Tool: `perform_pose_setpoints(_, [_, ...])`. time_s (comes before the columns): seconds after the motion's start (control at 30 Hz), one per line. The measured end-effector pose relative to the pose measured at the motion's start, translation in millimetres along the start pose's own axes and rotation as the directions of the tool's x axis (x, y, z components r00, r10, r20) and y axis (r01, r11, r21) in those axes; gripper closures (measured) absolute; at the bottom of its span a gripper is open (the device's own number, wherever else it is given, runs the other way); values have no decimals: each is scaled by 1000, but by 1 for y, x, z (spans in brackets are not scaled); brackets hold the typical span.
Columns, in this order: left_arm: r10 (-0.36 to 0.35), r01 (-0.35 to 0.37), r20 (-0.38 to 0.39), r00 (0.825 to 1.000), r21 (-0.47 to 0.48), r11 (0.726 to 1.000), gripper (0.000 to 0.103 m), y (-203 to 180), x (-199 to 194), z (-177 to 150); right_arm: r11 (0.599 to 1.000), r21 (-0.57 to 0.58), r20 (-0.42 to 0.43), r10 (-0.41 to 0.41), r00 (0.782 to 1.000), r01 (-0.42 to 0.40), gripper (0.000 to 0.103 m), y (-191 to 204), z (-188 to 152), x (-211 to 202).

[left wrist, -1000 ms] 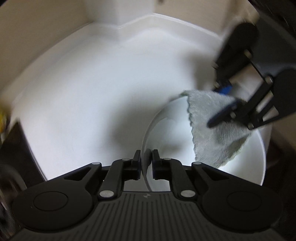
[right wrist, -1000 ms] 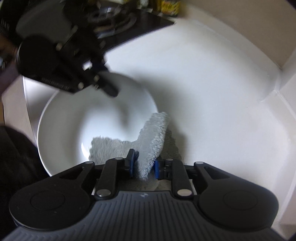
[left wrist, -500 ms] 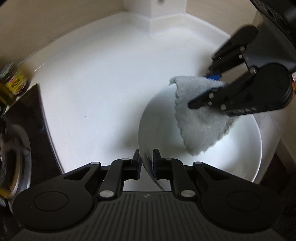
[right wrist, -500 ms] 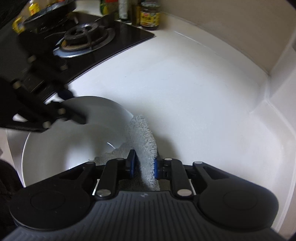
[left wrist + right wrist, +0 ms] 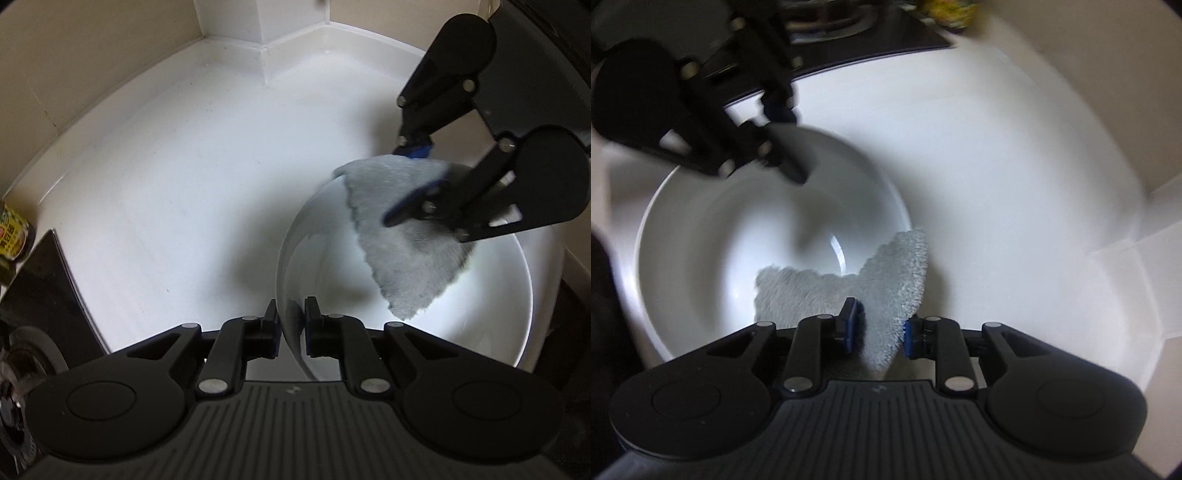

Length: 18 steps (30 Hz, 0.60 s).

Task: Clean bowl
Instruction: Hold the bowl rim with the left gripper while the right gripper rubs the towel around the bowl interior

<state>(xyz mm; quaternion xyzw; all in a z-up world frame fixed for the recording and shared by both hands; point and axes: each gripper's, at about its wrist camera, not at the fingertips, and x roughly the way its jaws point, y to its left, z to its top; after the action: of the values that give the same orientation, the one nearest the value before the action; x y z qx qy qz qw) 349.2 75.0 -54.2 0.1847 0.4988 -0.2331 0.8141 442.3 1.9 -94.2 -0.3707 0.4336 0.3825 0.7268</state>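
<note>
Stove (image 5: 849,33) shows plainly only from the right wrist; left gripper (image 5: 290,325) straddles the white bowl (image 5: 498,332) rim on the counter (image 5: 166,203), jaws opening; right gripper (image 5: 875,332), also opening, pinches the grey cloth (image 5: 886,288) draped over the far rim.

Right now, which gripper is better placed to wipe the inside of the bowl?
Right. The right gripper has the grey cloth between its fingers, draped inside the bowl; the left gripper straddles the rim, steadying it.

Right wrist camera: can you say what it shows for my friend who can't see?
A fluffy grey cloth sits between the opening right gripper and drapes into a round white bowl. The left gripper holds the bowl's far rim.
</note>
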Motion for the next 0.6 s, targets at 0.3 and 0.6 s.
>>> perform_pose_setpoints(0.3, [129,-127,-7,992,-206,970,88,3,9,10,976,214,111,26,994,-50,87,-11,-12,1])
perform_pose_setpoints(0.6, [153,-139,45,987,-231,963,87,0,43,9,974,224,131,16,991,-45,86,3,-12,5])
